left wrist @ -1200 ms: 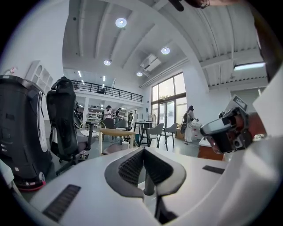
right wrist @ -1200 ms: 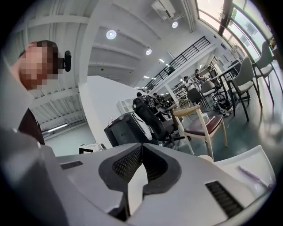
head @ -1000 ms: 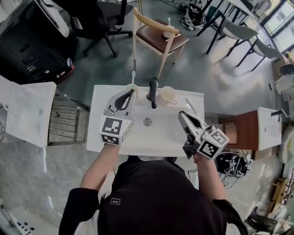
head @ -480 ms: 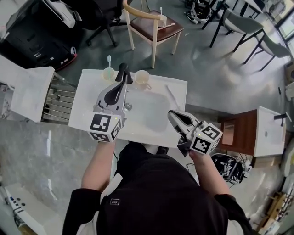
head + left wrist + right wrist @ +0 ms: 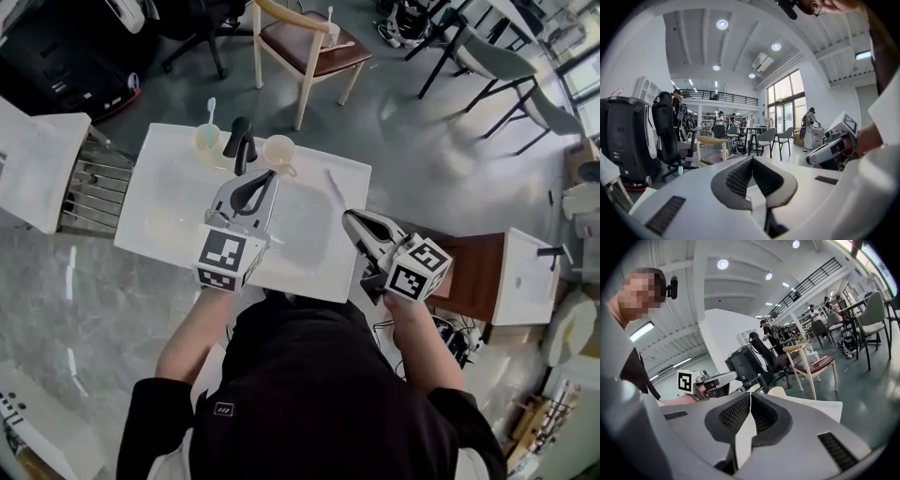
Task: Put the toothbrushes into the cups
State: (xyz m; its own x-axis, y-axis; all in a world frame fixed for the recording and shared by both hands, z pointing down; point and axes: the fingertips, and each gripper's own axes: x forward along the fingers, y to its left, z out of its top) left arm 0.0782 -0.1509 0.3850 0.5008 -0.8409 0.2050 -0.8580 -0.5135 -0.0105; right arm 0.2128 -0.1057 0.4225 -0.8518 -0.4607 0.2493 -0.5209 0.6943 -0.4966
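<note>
In the head view a cup (image 5: 207, 140) with a pale blue toothbrush (image 5: 211, 110) upright in it stands at the back of the white counter (image 5: 157, 199), left of the black tap (image 5: 239, 143). A second, empty cream cup (image 5: 279, 150) stands right of the tap and also shows in the right gripper view as a cream cup (image 5: 783, 393). A white toothbrush (image 5: 336, 187) lies flat near the counter's right edge. My left gripper (image 5: 263, 179) hovers over the basin, shut and empty, just in front of the cream cup. My right gripper (image 5: 351, 219) is shut and empty, just short of the lying toothbrush.
A wooden chair (image 5: 305, 47) stands behind the counter. A metal rack (image 5: 86, 183) and a white cabinet (image 5: 37, 159) are at the left, a brown cabinet (image 5: 473, 277) at the right. Black office chairs (image 5: 670, 136) and grey chairs (image 5: 487, 61) stand farther back.
My left gripper has drawn away from the cup with the blue toothbrush and moved right, over the basin. The right gripper has shifted a little toward the counter's right edge.
</note>
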